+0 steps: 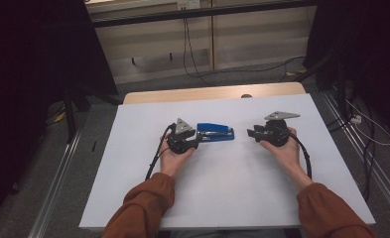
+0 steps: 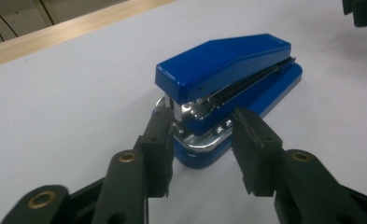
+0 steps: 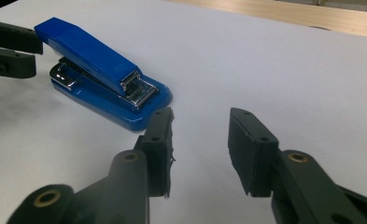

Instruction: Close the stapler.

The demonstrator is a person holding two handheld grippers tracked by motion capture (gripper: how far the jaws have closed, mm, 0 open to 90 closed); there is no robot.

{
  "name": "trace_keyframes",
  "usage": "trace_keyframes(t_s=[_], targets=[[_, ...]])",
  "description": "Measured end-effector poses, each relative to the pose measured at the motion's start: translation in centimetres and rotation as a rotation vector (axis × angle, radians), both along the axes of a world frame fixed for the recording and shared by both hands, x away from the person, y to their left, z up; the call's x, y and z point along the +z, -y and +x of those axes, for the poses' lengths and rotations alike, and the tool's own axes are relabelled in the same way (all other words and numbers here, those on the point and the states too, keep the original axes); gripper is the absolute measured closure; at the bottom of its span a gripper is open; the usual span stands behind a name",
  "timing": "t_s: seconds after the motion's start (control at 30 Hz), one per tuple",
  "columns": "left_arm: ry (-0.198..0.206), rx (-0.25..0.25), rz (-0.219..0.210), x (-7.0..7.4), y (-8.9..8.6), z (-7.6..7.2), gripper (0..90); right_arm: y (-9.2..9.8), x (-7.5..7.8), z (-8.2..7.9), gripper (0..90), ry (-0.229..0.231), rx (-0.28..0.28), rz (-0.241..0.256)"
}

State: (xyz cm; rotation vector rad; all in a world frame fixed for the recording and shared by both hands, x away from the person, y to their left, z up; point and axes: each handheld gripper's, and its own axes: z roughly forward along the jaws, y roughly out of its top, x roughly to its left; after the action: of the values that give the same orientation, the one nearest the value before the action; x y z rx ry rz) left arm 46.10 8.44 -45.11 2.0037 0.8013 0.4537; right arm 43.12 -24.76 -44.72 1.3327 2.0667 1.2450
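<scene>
A blue stapler [image 1: 215, 133] lies flat on the white table top [image 1: 222, 193], a little left of centre. My left gripper [image 1: 196, 142] is at the stapler's hinge end and stands open. In the left gripper view its jaws straddle that end of the stapler [image 2: 228, 74]; the left jaw is close against the chrome base and the right jaw stands a little off. My right gripper [image 1: 250, 133] is open with nothing in it, a short way right of the stapler's front end. In the right gripper view the stapler [image 3: 102, 74] lies just beyond its left jaw.
A strip of bare wood [image 1: 212, 93] runs along the table's far edge. Black cables [image 1: 192, 59] trail over the floor behind it, and dark curtains hang at both sides. Metal rails [image 1: 366, 158] run along the floor to the left and right of the table.
</scene>
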Motion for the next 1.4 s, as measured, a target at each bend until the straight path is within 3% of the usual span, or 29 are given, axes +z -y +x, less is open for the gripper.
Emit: trace_keyframes(t_s=[0.17, 0.33, 0.5, 0.6, 0.77, 0.87, 1.03, 1.13, 1.27, 1.4], targets=[[0.023, 0.055, 0.007, 0.1, -0.2, 0.1, 36.5, 0.5, 0.2, -0.2, 46.8, 0.016, -0.026, 0.006], [0.038, 0.075, 0.013, 0.1, -0.5, 0.4, 20.7, 0.5, 0.4, -0.4, 32.7, 0.028, -0.036, 0.015], [0.011, 0.091, -0.018, 0.4, -1.1, 0.5, 4.7, 0.3, 0.5, -0.4, 17.9, 0.036, -0.033, 0.016], [0.009, 0.060, -0.022, 0.7, -1.7, 0.5, 4.3, 0.1, 0.6, -0.5, 9.9, 0.042, -0.050, 0.023], [0.014, 0.059, -0.054, 1.2, -2.1, 0.0, 4.0, 0.1, 1.0, -0.9, 7.4, 0.050, -0.054, 0.048], [0.027, 0.067, -0.044, 1.4, -2.4, -0.5, 4.0, 0.1, 1.2, -1.3, 3.8, 0.046, -0.059, 0.044], [0.043, 0.044, -0.052, 1.8, -3.0, -1.5, 4.1, 0.0, 1.4, -2.1, 3.4, 0.069, -0.052, 0.034], [0.047, 0.064, -0.056, 1.7, -3.3, -2.0, 4.1, 0.1, 1.5, -2.5, 3.2, 0.082, -0.062, 0.029], [0.056, 0.051, -0.085, 1.9, -3.8, -2.4, 4.0, 0.3, 1.5, -3.0, 3.3, 0.087, -0.081, 0.011], [0.063, 0.062, -0.086, 2.1, -4.4, -3.0, 3.9, 0.3, 1.7, -3.7, 3.4, 0.093, -0.083, 0.024]])
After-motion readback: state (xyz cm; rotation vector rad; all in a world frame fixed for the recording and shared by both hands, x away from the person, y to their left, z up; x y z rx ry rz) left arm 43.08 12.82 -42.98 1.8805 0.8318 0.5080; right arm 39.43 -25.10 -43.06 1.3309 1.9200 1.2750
